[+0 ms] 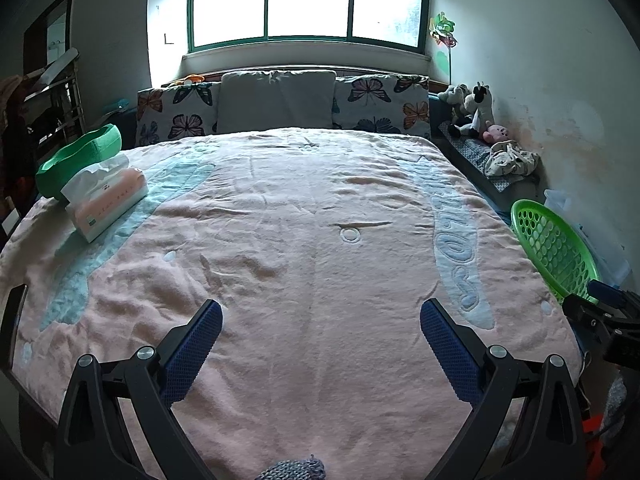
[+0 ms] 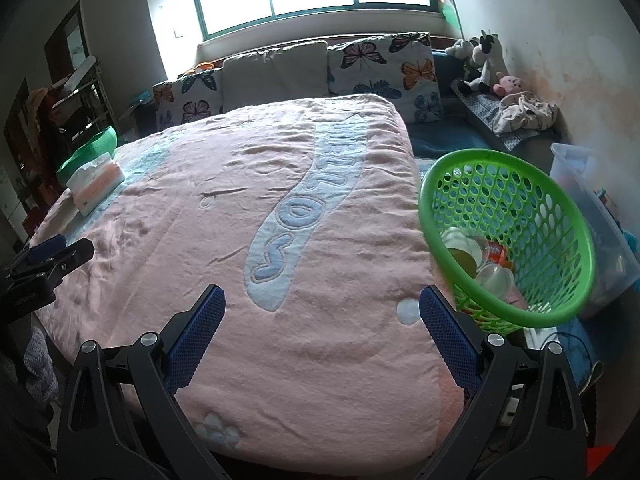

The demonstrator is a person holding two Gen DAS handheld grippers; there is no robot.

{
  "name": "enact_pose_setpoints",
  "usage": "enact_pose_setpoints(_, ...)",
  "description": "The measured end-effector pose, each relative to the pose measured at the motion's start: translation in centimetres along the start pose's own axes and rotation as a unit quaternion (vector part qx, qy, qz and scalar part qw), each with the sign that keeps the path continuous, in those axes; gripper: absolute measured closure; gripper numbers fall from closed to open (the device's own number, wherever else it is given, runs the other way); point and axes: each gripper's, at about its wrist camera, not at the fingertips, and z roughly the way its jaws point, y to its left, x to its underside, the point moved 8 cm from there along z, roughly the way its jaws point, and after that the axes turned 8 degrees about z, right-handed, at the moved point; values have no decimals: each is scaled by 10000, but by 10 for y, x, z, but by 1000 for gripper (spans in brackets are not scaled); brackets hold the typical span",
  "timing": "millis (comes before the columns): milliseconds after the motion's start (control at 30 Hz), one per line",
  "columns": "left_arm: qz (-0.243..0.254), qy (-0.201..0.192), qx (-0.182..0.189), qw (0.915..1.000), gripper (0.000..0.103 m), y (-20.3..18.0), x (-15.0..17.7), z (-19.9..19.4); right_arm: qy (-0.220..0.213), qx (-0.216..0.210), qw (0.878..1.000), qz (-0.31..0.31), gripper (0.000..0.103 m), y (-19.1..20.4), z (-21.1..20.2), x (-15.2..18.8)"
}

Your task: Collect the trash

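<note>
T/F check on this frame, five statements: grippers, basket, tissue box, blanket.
1. Both grippers are open and hold nothing. True: the left gripper and the right gripper have their jaws spread over the pink blanket.
2. The green basket is empty. False: it holds cups and wrappers.
3. The tissue box lies on the blanket beside a green bowl. True.
4. The basket stands at the bed's left side. False: it is at the right.
5. Loose trash litters the blanket. False: none shows.
</note>
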Motion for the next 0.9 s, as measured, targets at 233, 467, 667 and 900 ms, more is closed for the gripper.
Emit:
enact_pose_setpoints(233,-32,27,-46,10000,7,1,2,1,12,-3,10000,-16,6,1,0,0)
enact_pose_setpoints(467,-52,53,-63,10000,7,3,3,2,31,-8,10000,-9,6,2,2,1)
enact_pose_setpoints(667,-60,59,-69,9999,7,4,4,2,48,-24,10000,-3,6,3,4,1)
enact_pose_setpoints(900,-62,43,-105,9999,7,4,5,2,58,-36,10000,-8,6,4,5,2)
